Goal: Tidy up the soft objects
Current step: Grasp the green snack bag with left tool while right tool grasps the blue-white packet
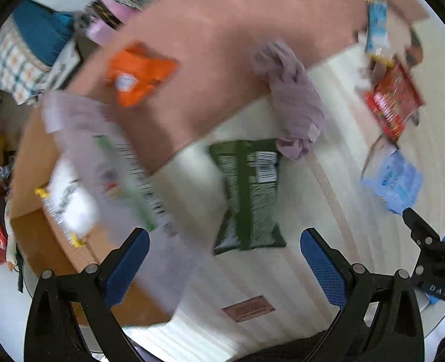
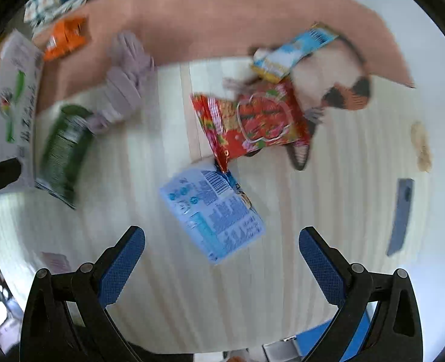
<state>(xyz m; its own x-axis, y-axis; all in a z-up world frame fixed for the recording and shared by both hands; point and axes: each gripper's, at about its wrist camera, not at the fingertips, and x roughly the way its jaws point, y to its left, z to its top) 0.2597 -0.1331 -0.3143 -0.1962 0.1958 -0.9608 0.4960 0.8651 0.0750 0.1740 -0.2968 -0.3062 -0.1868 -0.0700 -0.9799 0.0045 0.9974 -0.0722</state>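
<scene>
Now | left gripper [image 1: 224,242], right gripper [image 2: 221,238] agape, empty | purple cloth [image 1: 292,102] overlapping green packet [image 1: 248,193]

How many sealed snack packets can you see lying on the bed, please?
5: orange packet far left on the pink blanket, green packet left, red packet centre, pale blue packet nearest, blue-yellow packet far right. Others may be hidden.
</scene>
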